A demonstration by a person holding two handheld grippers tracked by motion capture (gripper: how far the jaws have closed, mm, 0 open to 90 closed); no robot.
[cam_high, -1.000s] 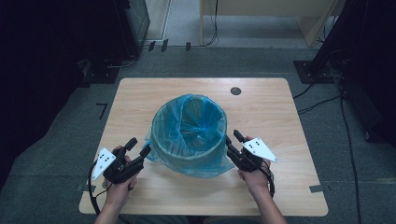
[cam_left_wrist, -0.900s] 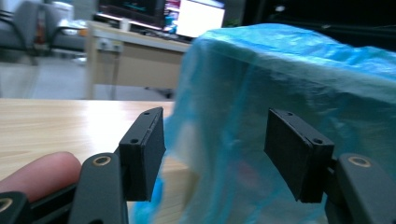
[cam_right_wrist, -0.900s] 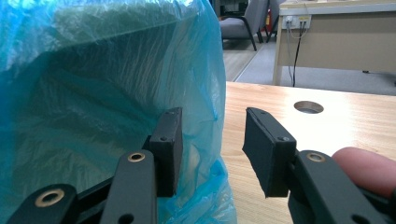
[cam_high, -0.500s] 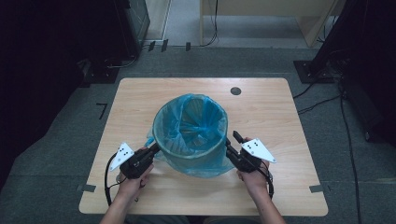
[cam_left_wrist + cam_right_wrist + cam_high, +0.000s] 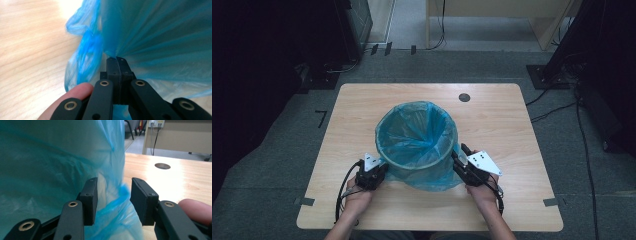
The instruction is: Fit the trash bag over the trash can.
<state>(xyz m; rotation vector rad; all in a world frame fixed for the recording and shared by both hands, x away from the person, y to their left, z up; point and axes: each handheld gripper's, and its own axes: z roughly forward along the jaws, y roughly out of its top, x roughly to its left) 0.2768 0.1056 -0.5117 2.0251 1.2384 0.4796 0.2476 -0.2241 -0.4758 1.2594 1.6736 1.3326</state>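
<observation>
- A round bin point(image 5: 417, 145) stands near the middle of the wooden table point(image 5: 512, 125), lined with a thin blue plastic bag point(image 5: 422, 172) whose loose skirt is folded over the rim and hangs down the outside to the tabletop.
- The left gripper point(image 5: 379, 172) sits at the near-left foot of the bin, right against the hanging plastic, with the person's left hand point(image 5: 358, 200) behind it on the near side.
- In the left gripper view the two black jaws are pressed together with no gap, and a pinch of the bag's film point(image 5: 155, 37) is caught between their tips; pleats fan out from that pinch up and to the right. A bunched fold of the bag point(image 5: 85, 52) hangs just left of the jaws, and a fingertip point(image 5: 75, 93) shows beside them at the lower left.
- The left gripper's jaws have just been closing, and they now stand clamped on the bag.
- The right gripper point(image 5: 460, 156) lies at the near-right side of the bin, its tips at the bag's outer skirt, held by the right hand point(image 5: 482, 192).
- In the right gripper view the jaws stand apart, with a crumpled fold of the blue film point(image 5: 117, 197) lying in the gap between them; the pads do not visibly press on it, and the bin's covered wall point(image 5: 50, 157) rises to the left.
- A dark round hole point(image 5: 464, 97) sits in the table's far-right part, well apart from both grippers.
</observation>
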